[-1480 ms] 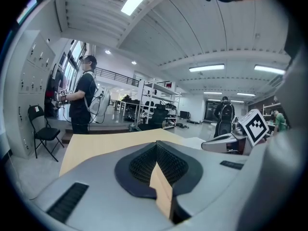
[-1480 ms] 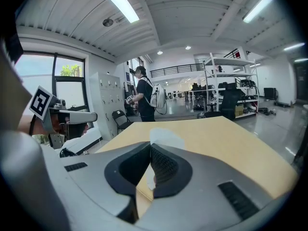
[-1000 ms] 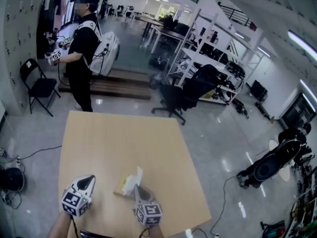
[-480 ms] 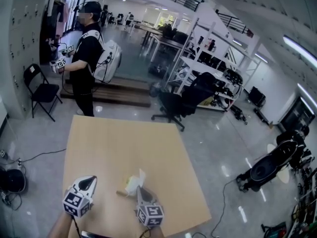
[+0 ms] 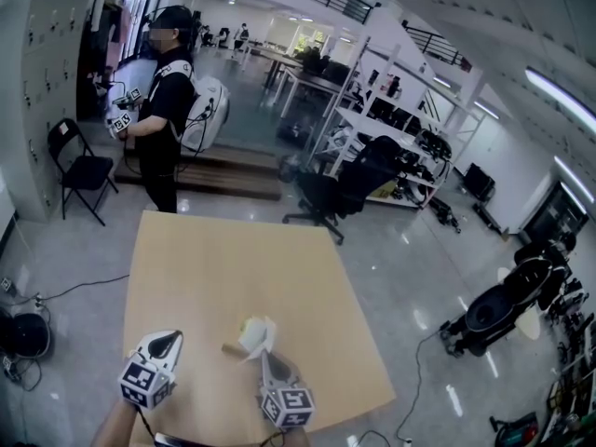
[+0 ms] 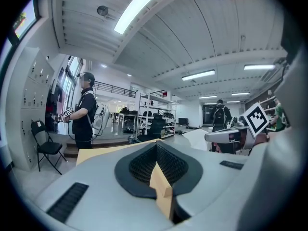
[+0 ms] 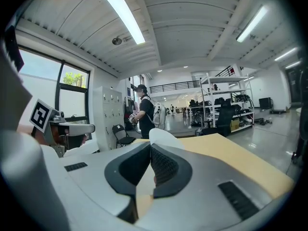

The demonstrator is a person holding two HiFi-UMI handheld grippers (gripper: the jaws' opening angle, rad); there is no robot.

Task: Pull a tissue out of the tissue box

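While the right tool (image 5: 266, 357) pinches the tissue (image 5: 259, 330), the tissue box (image 5: 230, 349) barely shows.
Left tool (image 5: 166, 341) — closed, empty — hangs over the worktop (image 5: 233, 268).

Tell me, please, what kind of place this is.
Probably an open lab or workshop hall: white metal shelving racks loaded with equipment, black swivel office chairs, and a person in black wearing a white backpack.

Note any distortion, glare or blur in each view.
Head view: fisheye bends the shelving; glare streaks on the floor. Left gripper view: dark round rim, ceiling light blown out. Right gripper view: same rim, window bright, tissue fairly sharp.
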